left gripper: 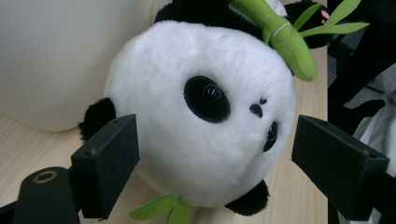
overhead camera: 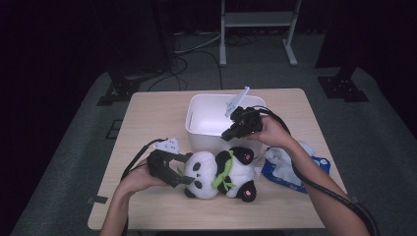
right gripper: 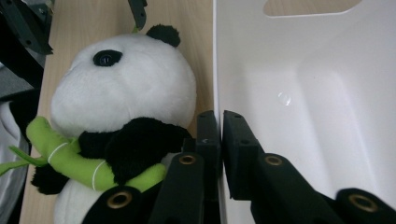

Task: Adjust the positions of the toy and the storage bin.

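A dim lab or recording room: one small wooden desk (overhead camera: 147,113) on grey carpet (overhead camera: 74,147), black stand feet (overhead camera: 115,91) and cables (overhead camera: 196,49) at eleven o'clock, a metal rack (overhead camera: 258,19) at twelve.

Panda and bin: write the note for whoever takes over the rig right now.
Left gripper: jaws open, one on each side of the panda's head, not pressing yet.
Right gripper: jaws nearly closed over the near wall of the white bin, one jaw inside and one outside; whether they pinch the wall tight I cannot tell.
Panda lies on the table just in front of the bin, holding a green bamboo stalk. A blue wipes pack lies beside it.
Done: bin braced, left jaws lined up.
Left: probably close on the head, lift, drop the panda into the bin.
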`<state>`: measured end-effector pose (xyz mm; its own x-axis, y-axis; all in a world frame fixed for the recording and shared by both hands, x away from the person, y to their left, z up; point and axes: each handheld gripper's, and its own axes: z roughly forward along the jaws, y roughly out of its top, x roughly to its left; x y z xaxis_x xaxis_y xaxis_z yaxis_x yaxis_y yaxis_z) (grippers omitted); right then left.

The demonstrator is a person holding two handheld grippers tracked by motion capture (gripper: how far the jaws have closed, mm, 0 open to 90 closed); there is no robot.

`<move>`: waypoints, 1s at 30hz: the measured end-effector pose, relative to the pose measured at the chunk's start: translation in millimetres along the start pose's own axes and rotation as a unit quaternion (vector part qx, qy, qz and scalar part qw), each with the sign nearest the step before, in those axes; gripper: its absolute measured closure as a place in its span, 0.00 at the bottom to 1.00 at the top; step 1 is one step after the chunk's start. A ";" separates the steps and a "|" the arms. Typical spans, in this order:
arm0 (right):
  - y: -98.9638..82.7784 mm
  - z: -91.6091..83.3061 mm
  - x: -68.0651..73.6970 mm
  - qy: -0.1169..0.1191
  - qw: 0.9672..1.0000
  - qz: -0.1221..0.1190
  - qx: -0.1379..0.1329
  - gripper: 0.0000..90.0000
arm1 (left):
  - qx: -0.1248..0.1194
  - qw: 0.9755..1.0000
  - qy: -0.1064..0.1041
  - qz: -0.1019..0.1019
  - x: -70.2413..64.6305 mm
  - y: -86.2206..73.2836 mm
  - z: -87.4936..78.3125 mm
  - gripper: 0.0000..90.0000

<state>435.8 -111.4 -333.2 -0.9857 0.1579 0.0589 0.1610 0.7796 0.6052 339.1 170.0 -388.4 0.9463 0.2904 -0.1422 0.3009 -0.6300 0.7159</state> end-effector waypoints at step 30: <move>-23.2 -37.9 57.0 0.013 0.997 -0.008 -0.072 0.66 | 0.000 1.000 0.009 -0.007 -0.8 -2.4 -5.6 0.15</move>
<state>373.9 -143.5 -313.8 -0.9893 0.1290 0.0683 0.1388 0.6864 0.7139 337.0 175.3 -386.2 0.9397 0.3125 -0.1392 0.3138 -0.6255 0.7143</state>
